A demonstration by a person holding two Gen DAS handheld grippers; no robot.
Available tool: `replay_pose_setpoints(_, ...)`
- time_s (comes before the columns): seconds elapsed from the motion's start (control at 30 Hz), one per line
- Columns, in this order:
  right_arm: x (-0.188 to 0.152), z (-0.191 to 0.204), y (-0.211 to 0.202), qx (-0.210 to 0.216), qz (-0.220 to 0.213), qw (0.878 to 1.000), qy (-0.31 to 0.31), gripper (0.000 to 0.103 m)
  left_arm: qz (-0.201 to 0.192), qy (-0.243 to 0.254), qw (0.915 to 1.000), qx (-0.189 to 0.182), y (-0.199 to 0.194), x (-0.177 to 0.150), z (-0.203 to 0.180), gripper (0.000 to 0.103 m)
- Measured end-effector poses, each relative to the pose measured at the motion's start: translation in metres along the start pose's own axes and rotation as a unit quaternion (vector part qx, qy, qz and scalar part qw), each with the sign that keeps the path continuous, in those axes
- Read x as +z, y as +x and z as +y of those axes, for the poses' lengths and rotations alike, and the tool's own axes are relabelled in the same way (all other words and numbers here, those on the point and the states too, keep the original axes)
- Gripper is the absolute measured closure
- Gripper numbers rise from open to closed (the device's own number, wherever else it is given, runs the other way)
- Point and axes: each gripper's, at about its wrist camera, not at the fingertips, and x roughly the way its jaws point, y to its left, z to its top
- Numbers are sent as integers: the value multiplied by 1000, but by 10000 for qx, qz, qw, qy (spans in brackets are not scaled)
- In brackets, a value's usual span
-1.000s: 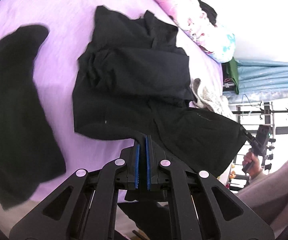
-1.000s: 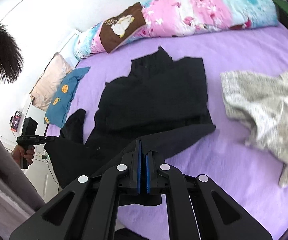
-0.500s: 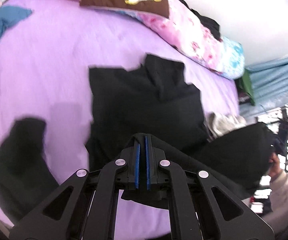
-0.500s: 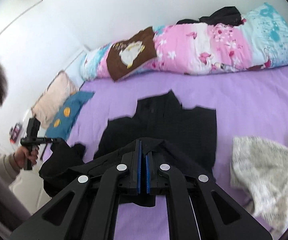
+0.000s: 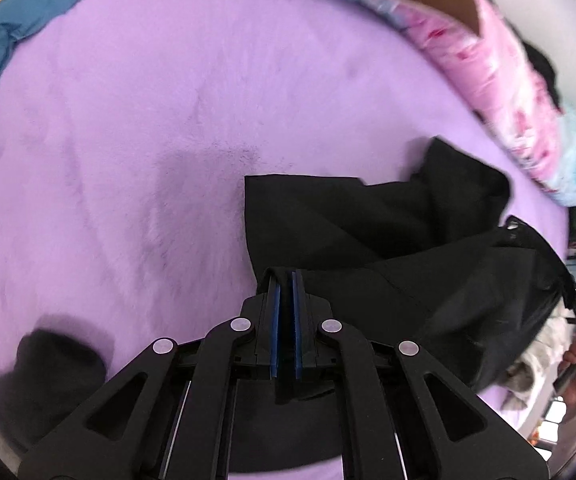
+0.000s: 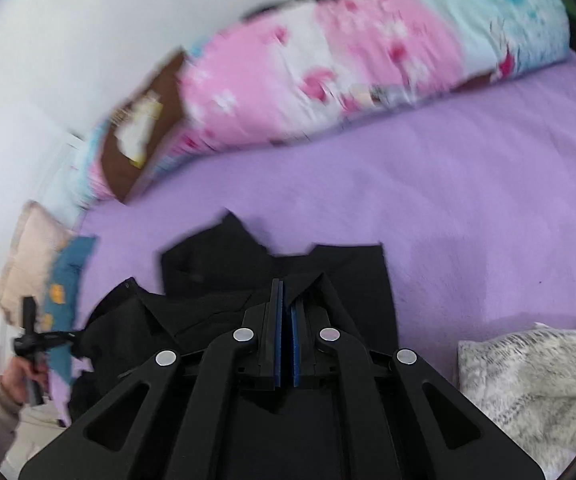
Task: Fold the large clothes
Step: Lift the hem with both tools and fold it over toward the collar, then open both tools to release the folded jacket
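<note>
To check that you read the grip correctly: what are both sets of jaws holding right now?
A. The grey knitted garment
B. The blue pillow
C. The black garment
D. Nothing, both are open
C: the left gripper and right gripper are each shut on an edge of the black garment, lifted over the purple bed; the grey garment lies untouched.

I see a bed (image 5: 136,128) covered in a purple sheet. A large black garment (image 5: 351,216) lies on it, its near part lifted off the sheet. Along the far edge rests a long pink floral bolster (image 6: 327,80). A blue cloth (image 5: 12,28) lies at the left, a small dark piece (image 5: 48,364) nearer, and a grey-white knit (image 6: 535,376) at the right.
</note>
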Motion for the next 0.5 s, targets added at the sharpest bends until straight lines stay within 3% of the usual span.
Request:
replay_pose_setpoints(0.23, 3, -12, 44, -231, -32, 9993, 281, 99, 145, -520, 9985, 34, 48, 17, 22, 98)
replay_pose_setpoints(0.5, 8, -24, 50, -534, 37, 9982, 281, 99, 9, -549, 9981, -292, 41, 24, 24, 93)
